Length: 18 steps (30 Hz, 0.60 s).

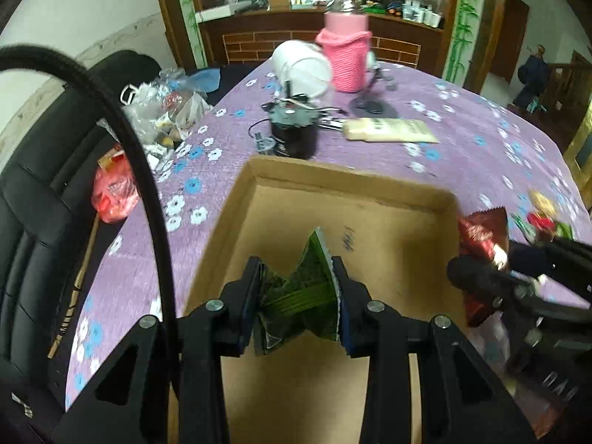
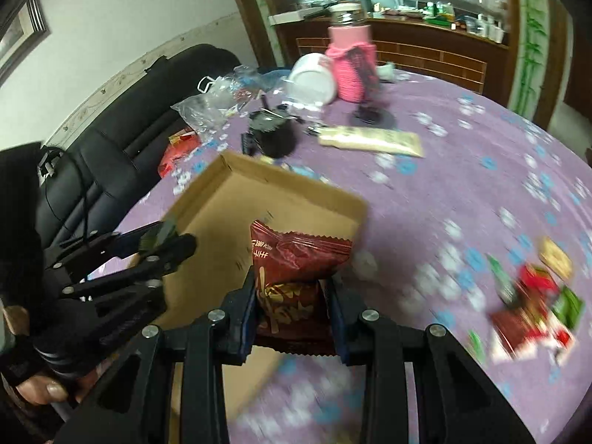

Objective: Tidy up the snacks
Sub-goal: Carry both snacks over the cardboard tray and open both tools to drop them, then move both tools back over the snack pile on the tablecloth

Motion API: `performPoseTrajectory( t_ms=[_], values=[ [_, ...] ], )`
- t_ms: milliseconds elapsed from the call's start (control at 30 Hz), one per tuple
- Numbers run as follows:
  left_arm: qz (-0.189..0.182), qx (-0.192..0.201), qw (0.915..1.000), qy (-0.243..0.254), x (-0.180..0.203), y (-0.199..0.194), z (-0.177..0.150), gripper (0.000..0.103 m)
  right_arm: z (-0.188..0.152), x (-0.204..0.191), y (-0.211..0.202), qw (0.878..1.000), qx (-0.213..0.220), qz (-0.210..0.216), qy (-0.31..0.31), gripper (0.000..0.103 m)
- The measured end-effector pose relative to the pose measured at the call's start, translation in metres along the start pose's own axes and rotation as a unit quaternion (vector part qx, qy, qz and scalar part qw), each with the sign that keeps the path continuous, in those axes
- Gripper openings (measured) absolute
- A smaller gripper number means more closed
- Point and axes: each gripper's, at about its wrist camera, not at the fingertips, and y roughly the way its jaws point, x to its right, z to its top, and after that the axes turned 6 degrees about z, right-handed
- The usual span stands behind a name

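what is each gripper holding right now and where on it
The left gripper pinches a crumpled green snack packet across its middle. The right gripper clamps a dark red snack packet by its lower half.

The red snack packet bears yellow Chinese characters, too blurred to read.

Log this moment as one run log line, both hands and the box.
left tool: shut on green snack packet over cardboard box | right tool: shut on red snack packet at box edge | box: no snacks inside
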Motion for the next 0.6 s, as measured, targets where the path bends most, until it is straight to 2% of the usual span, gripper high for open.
performPoseTrajectory(
  t_ms=[67, 167, 333, 433, 467, 600],
  values=[
    [-0.028, -0.024, 0.9991, -0.022, -0.012, 0.018, 0.007, 0.039, 0.007, 0.000, 0.016, 1.000, -0.009, -0.004, 0.001, 0.033],
    [-0.040, -0.038, 0.9981, -0.028, -0.012, 0.031, 0.014, 0.039, 0.016, 0.003, 0.034, 1.000, -0.017, -0.010, 0.007, 0.033],
    [0.001, -0.052, 0.9985, 0.013, 0.007, 0.044, 0.016, 0.044, 0.020, 0.002, 0.043, 0.999, -0.028, -0.024, -0.006, 0.037],
    [-0.003, -0.056, 0.9984, 0.012, 0.008, 0.047, 0.018, 0.044, 0.020, 0.005, 0.039, 0.999, -0.025, -0.034, -0.012, 0.040],
    [0.001, -0.055, 0.9984, 0.011, 0.008, 0.047, 0.018, 0.045, 0.020, 0.006, 0.039, 0.999, -0.024, -0.035, -0.011, 0.044],
    [0.014, -0.051, 0.9985, 0.014, 0.013, 0.044, 0.016, 0.053, 0.018, 0.011, 0.025, 1.000, -0.008, -0.029, -0.004, 0.052]
  ],
)
